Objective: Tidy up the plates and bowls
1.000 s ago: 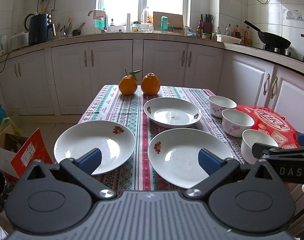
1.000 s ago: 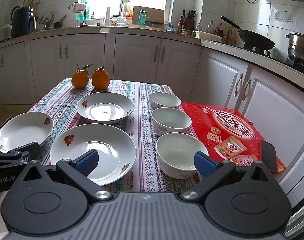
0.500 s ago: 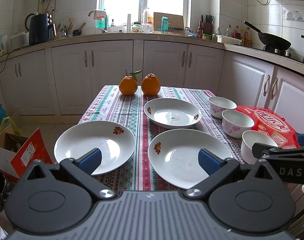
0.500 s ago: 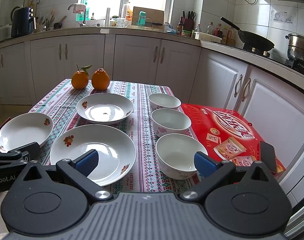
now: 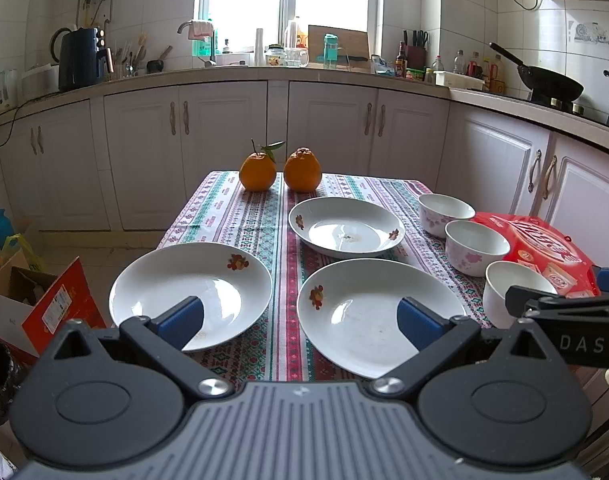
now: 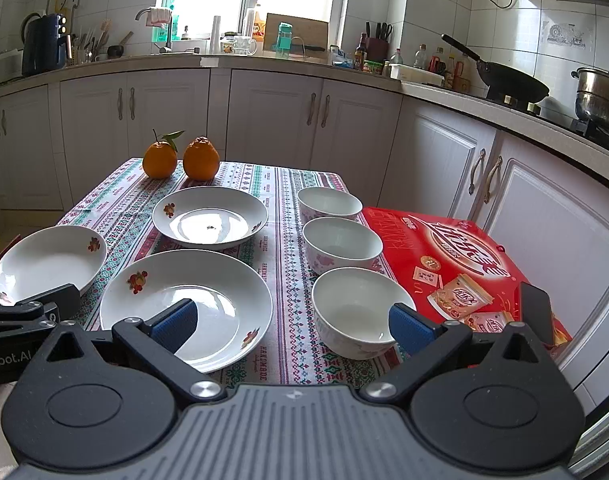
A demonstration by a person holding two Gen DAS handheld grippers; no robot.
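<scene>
While nothing is gripped yet, both claws hang spread wide and empty over the near edge of the worktop (image 5: 240,216): left claw (image 5: 300,318) between the near-left plate (image 5: 190,294) and the near-centre plate (image 5: 378,314), right claw (image 6: 290,322) between that same centre plate (image 6: 186,306) and the nearest bowl (image 6: 358,312). Three plates lying apart on the patterned cloth, third one (image 5: 346,226) further back, just before two oranges (image 5: 280,170). Three bowls in a row along the right side, middle bowl (image 6: 342,244) and far bowl (image 6: 329,204) behind the near one, beside a red box (image 6: 464,264). Nothing stacked so far, so task judged at its start. Glazed white ceramic by the look of it: rigid, fairly heavy for size, slick, chips or breaks if dropped or knocked rim to rim. Plates shallow with sloping rims, so best taken by pinching the rim edge, one finger over and one under, near side closest to the claw; likely to tip from an edge hold, so keep low and level. Bowls deeper with thin upright walls: pinch across the wall, one finger inside and one outside. Set down gently when nesting, no sliding against the glaze. Near bowl close to the worktop edge, so avoid nudging it outward.
</scene>
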